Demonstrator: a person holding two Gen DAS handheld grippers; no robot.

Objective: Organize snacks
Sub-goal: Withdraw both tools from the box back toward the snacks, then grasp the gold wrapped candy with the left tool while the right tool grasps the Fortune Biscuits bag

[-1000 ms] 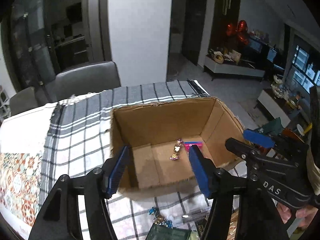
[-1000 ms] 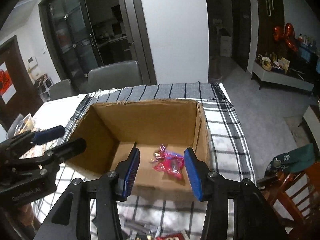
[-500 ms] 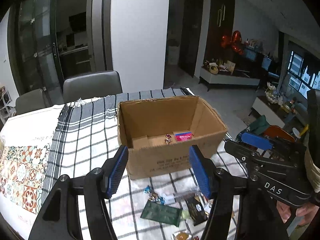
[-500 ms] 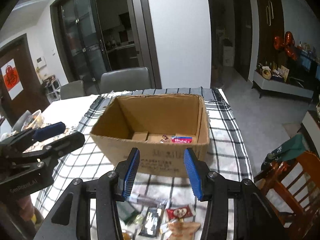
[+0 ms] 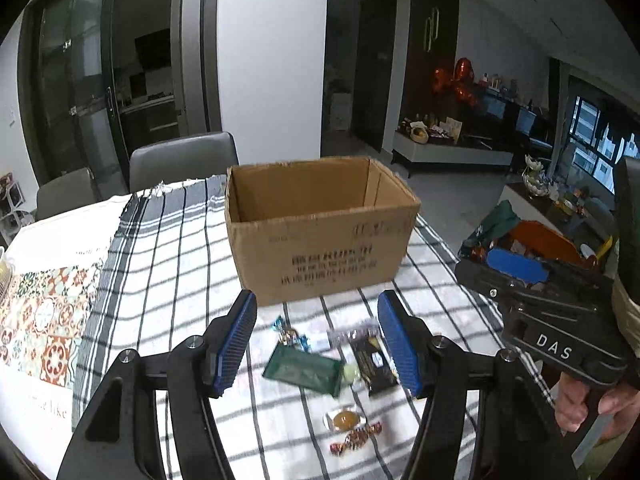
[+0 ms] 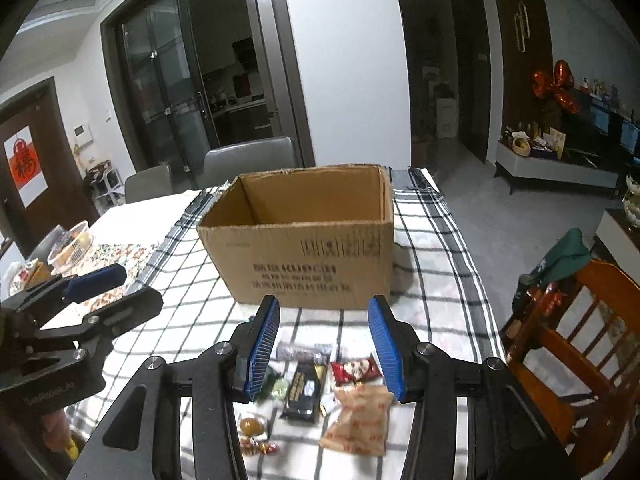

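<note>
An open cardboard box [image 5: 320, 232] stands on the checked tablecloth [image 5: 168, 248]; it also shows in the right wrist view [image 6: 304, 248]. Its inside is hidden from here. Loose snacks lie in front of it: a green packet [image 5: 306, 368], a black bar [image 5: 372, 360], a blue-wrapped candy [image 5: 290, 334], a round amber sweet [image 5: 346, 420] and a red candy [image 5: 356, 438]. The right wrist view adds a red pack [image 6: 354, 370] and a tan pack [image 6: 358, 420]. My left gripper [image 5: 320, 344] is open and empty above the snacks. My right gripper [image 6: 322, 348] is open and empty above them too.
Grey chairs [image 5: 180, 160] stand behind the table. A wooden chair [image 6: 568, 340] with a green cloth stands at the right. A patterned mat [image 5: 44, 300] and food containers [image 6: 72, 240] lie at the left. The table's right edge drops to the floor.
Both grippers have pulled back and down from over the box. The box now stands farther off, its contents are out of sight, and the loose snacks on the cloth have come into view.
</note>
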